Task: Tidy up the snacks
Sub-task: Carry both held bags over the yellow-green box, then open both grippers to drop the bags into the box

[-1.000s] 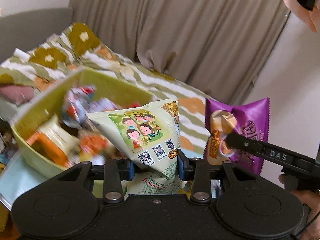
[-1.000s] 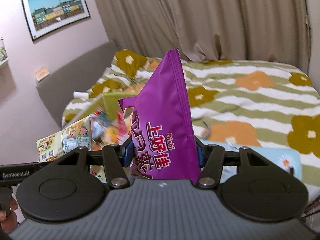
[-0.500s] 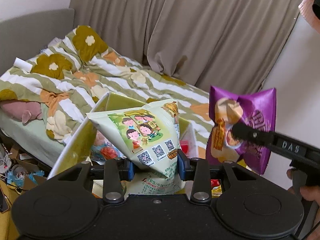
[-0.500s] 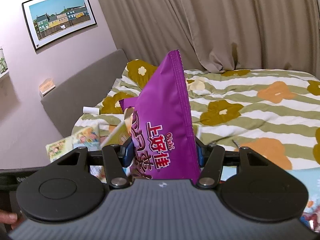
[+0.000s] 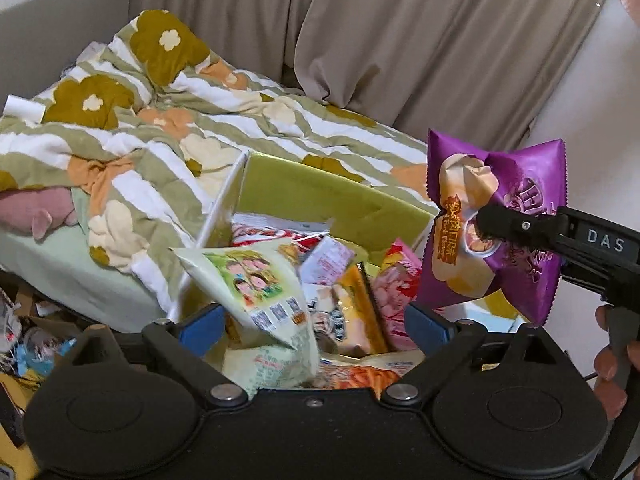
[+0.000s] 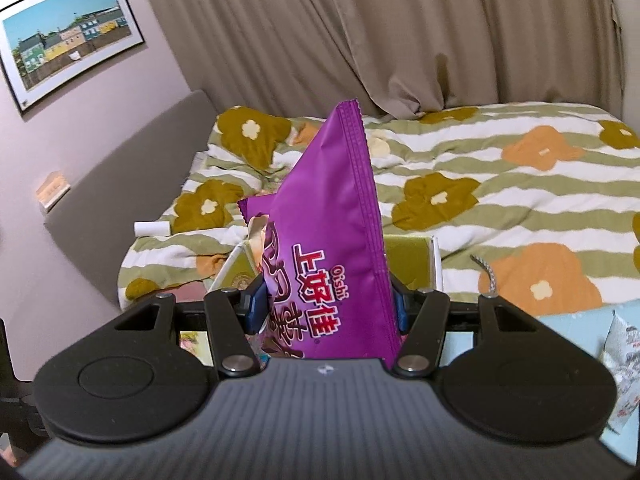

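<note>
Purple snack bag (image 6: 340,256): light, puffy, crushable, slick; clamped low in right gripper (image 6: 326,306). Left gripper (image 5: 312,320) just opened wide, pale green bag (image 5: 256,292) loose between.

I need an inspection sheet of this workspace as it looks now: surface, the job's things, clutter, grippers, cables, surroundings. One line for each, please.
Surface: bed with a flowered striped quilt; the green box stands in front of it.
Job's things: pale green snack bag lies tilted among mixed packets in the box; purple snack bag is held above the box.
Clutter: papers and scraps on the floor, lower left.
Grippers: left gripper open, its jaws have just been opening, pads clear of the green bag; right gripper shut on the purple bag.
Cables: a braided cord end on the quilt.
Surroundings: beige curtain, framed picture, grey headboard.
</note>
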`<state>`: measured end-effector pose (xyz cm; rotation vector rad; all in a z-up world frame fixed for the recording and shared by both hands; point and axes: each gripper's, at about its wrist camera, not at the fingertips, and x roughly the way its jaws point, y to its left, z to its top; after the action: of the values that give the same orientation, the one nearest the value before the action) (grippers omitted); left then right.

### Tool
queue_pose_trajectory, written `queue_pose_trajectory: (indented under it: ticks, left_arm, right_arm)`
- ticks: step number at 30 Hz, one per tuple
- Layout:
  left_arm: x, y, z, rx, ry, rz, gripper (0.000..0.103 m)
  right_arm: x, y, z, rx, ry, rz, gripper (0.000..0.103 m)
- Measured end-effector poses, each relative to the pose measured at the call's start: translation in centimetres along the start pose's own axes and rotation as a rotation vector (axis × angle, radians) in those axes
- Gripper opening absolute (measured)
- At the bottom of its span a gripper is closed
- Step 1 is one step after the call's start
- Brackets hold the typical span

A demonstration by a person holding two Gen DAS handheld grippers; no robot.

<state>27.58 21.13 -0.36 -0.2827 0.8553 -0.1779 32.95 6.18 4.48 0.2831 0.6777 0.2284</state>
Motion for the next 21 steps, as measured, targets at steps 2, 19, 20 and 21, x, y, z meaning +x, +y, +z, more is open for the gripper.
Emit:
queue_pose_trajectory:
  ticks: [2, 19, 20, 21]
  left_arm:
    - [0.1, 0.2, 0.2, 0.024, -0.002, 0.003, 0.098]
    - [-0.7, 2.6, 1.9, 0.05, -0.074, 0.115, 0.099]
    - [-0.7, 2.6, 1.8, 0.05, -0.072, 0.117, 0.099]
    - [-0.6, 2.6, 1.8, 0.05, -0.071, 0.117, 0.099]
  right_arm:
    - [0.4, 0.2, -0.2, 0.008, 0.006, -0.012, 0.072]
    - [5.5, 1.9, 0.3, 0.042, 0.091, -0.012, 0.084]
    - [5.7, 1.8, 0.2, 0.052, 0.088, -0.01, 0.1]
    - [5.9, 1.7, 0.2, 0.065, 0.079, -0.012, 0.103]
